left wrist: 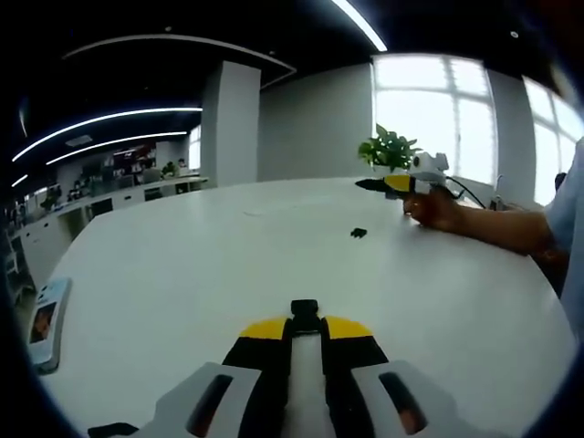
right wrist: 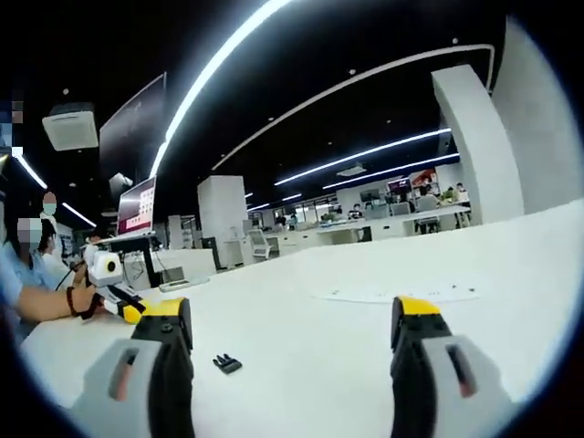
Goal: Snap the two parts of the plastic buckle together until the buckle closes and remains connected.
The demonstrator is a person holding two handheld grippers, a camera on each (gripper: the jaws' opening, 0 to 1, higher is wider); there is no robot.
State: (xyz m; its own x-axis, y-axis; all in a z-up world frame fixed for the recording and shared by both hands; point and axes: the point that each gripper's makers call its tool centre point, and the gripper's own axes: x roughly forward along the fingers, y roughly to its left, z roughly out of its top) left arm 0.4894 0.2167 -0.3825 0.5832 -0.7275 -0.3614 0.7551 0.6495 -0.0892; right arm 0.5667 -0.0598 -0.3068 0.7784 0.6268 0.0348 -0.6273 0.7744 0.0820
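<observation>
While the left tongs [left wrist: 305, 319] sit low over the white surface [left wrist: 182, 274] in the left gripper view, their yellow-tipped black jaws are drawn close together around a small black piece [left wrist: 305, 313] that stands between the tips; it looks like one part of the plastic buckle, though it is too small to tell for sure. Farther out on the same surface, well apart from those tongs, lies another small black buckle part [left wrist: 359, 233], loose and untouched. Beyond it, toward the far right edge, the right tongs [left wrist: 374, 184] come into the left gripper view, held by a hand [left wrist: 436, 210] whose forearm reaches in from the right; a green potted plant [left wrist: 390, 148] stands just behind them by the bright windows. A phone-like device [left wrist: 44, 321] lies near the left edge of the surface. In the right gripper view, the right tongs [right wrist: 292, 319] stand wide open, their two jaws far apart and holding nothing, with bare white surface between them. The loose black buckle part [right wrist: 227, 363] lies on the surface just beside the left-hand jaw, not touching it. At the far left of that view a person's hand [right wrist: 84, 299] grips the left tongs [right wrist: 133, 312].
</observation>
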